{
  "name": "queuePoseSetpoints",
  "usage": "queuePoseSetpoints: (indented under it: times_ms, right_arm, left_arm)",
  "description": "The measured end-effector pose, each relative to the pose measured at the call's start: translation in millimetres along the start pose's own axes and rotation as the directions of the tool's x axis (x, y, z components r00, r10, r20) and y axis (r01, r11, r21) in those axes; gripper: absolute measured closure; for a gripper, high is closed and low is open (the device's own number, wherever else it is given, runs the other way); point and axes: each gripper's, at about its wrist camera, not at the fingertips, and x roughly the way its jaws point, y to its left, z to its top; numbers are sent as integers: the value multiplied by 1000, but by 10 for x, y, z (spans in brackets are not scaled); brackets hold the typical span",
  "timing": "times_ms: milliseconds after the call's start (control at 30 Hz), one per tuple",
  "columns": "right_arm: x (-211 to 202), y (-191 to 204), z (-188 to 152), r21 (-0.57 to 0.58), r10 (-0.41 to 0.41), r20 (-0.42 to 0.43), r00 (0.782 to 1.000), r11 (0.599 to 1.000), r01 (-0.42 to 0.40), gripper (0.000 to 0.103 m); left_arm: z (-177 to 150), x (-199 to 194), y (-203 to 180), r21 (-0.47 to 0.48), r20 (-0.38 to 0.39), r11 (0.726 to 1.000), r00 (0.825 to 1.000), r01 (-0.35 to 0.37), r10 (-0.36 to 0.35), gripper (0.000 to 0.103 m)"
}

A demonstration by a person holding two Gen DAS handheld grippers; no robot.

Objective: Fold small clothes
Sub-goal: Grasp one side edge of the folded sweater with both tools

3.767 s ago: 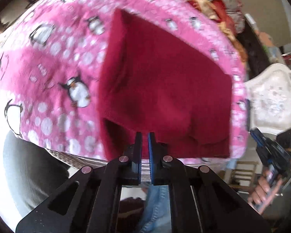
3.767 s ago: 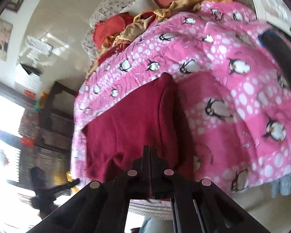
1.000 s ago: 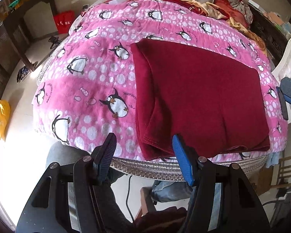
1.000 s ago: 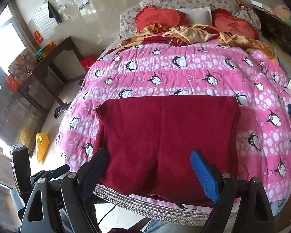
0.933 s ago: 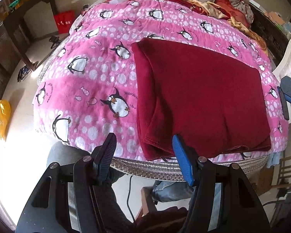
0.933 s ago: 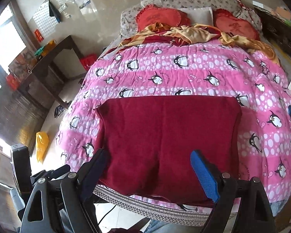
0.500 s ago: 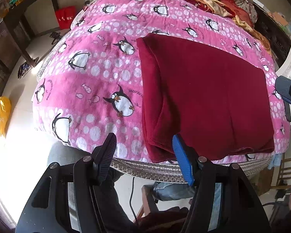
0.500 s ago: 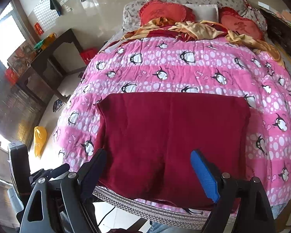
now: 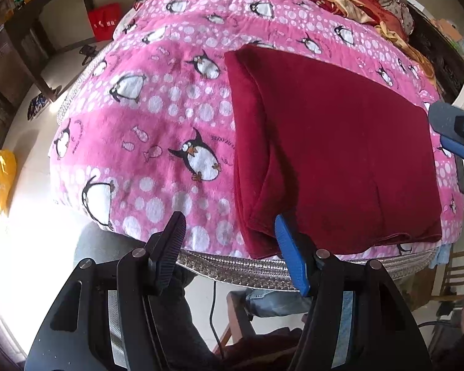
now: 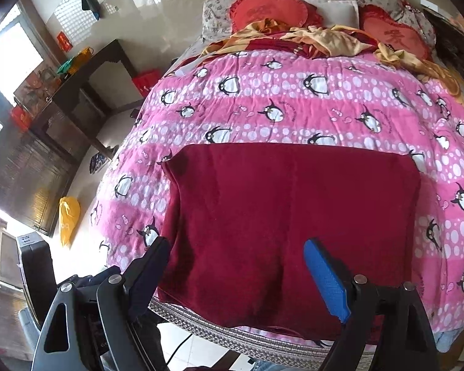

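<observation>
Both grippers let go: left gripper and right gripper now spread, empty, backed off. Dark red garment lies folded flat on penguin blanket near front edge. Fold placed; next fold pending.

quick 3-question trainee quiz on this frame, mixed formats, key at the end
1. True or false: the left gripper is shut on the red cloth.
2. The cloth lies on: A) bare floor B) the pink penguin blanket C) a chair.
3. Fill in: the right gripper is ____.

Key: 1 false, it is open and holds nothing. 2 B. 3 open.
</observation>
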Motion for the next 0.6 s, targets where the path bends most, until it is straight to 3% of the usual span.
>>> queuePoseSetpoints:
  times_ms: [200,300,467,600]
  right_arm:
    - [255,30,120,29,111,-64,992,994,-109,16]
    - [452,86,212,24,160,-114,981,987,-158,23]
    - [819,172,354,48,244,-190,951,970,-240,29]
    - [1034,289,419,33,253,-241,937,967,-252,33]
  left_arm:
    - [-47,201,155,-74,-46,988,989,136,-140,43]
    - [-49,327,211,-125,-79,967,969,222,-233,43]
    - [-23,444,244,-166,-89,941,946,294,-312,43]
    - [42,468,160,-156,-86,918,921,364,-380,44]
